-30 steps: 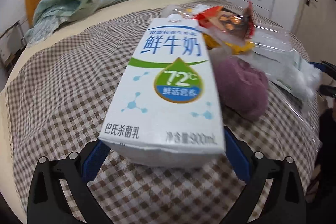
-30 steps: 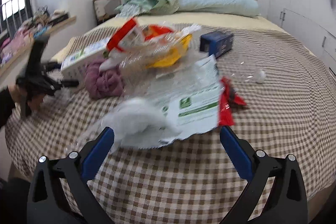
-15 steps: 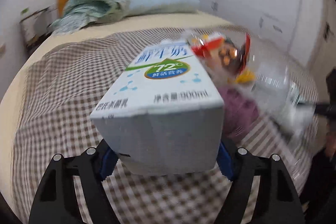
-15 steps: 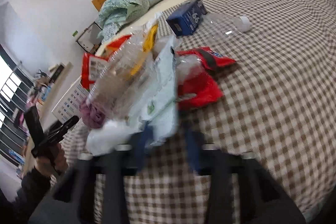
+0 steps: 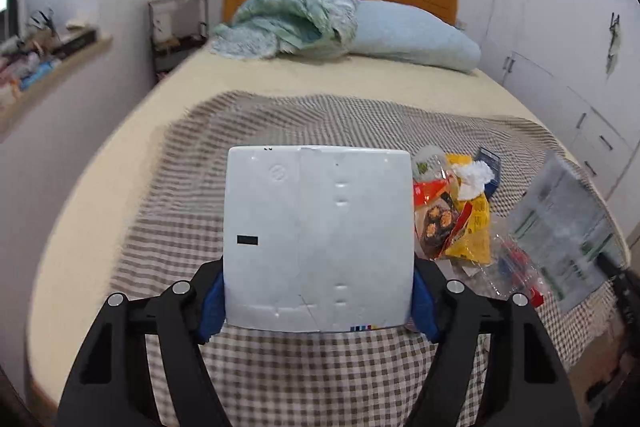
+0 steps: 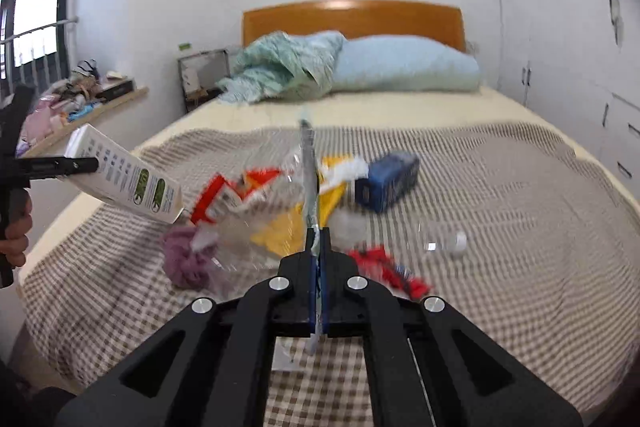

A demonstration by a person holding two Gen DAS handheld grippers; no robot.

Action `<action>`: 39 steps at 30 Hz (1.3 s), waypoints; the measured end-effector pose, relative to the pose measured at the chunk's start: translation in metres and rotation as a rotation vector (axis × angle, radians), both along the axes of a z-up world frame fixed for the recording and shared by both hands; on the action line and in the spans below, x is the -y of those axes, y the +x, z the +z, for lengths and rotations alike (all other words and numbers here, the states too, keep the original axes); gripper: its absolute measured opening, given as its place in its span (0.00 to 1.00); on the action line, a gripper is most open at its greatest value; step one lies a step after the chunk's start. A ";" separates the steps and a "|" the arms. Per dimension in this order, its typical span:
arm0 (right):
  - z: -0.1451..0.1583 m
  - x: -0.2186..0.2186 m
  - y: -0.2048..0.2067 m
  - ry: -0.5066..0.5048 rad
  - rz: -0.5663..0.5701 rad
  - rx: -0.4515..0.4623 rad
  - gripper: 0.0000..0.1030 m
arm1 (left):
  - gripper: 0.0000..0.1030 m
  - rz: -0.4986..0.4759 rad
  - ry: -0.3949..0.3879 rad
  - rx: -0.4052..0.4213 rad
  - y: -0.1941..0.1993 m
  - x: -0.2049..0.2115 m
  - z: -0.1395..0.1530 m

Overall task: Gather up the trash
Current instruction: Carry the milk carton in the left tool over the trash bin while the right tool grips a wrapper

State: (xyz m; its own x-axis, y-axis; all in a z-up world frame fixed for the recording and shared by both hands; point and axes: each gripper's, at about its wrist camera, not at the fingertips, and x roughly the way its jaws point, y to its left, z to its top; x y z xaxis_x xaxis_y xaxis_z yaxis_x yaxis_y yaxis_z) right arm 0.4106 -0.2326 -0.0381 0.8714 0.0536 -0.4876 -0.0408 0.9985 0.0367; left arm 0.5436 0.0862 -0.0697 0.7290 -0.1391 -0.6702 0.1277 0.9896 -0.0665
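My left gripper [image 5: 318,301] is shut on a white milk carton [image 5: 318,243], whose flat bottom faces the camera; it is lifted above the checked bed cover. The carton also shows in the right wrist view [image 6: 128,177], held at the left. My right gripper [image 6: 317,247] is shut on a clear plastic wrapper with green print [image 6: 307,179], seen edge-on and raised; the same wrapper hangs at the right of the left wrist view [image 5: 560,223]. On the bed lie red and yellow snack bags [image 6: 260,199], a blue box [image 6: 386,183], a red wrapper [image 6: 384,267] and a clear bottle [image 6: 444,241].
A purple cloth [image 6: 186,259] lies beside the snack bags. A pillow [image 6: 404,65] and a crumpled green blanket [image 6: 284,67] sit at the wooden headboard. A cluttered shelf [image 6: 76,103] runs along the left wall. White wardrobes [image 5: 560,39] stand at the right.
The left gripper has lifted the carton and tipped it so its bottom faces the camera. The right gripper has closed on the plastic wrapper and raised it off the bed.
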 end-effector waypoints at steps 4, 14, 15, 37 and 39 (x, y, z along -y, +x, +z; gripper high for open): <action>0.019 0.013 -0.015 -0.024 0.012 0.026 0.01 | 0.68 0.013 0.005 0.042 -0.017 0.007 0.039; 0.062 0.065 -0.100 -0.062 -0.055 0.109 0.01 | 0.68 -0.134 0.005 0.136 -0.111 0.075 0.120; 0.063 0.071 -0.107 -0.061 -0.063 0.111 0.01 | 0.68 -0.157 0.006 0.144 -0.120 0.086 0.125; -0.032 0.219 -0.326 -0.088 -0.354 -0.112 0.01 | 0.68 -1.057 0.099 -0.037 -0.291 0.398 0.009; -0.059 0.224 -0.336 -0.074 -0.363 -0.174 0.01 | 0.68 -1.175 0.158 -0.056 -0.298 0.425 -0.021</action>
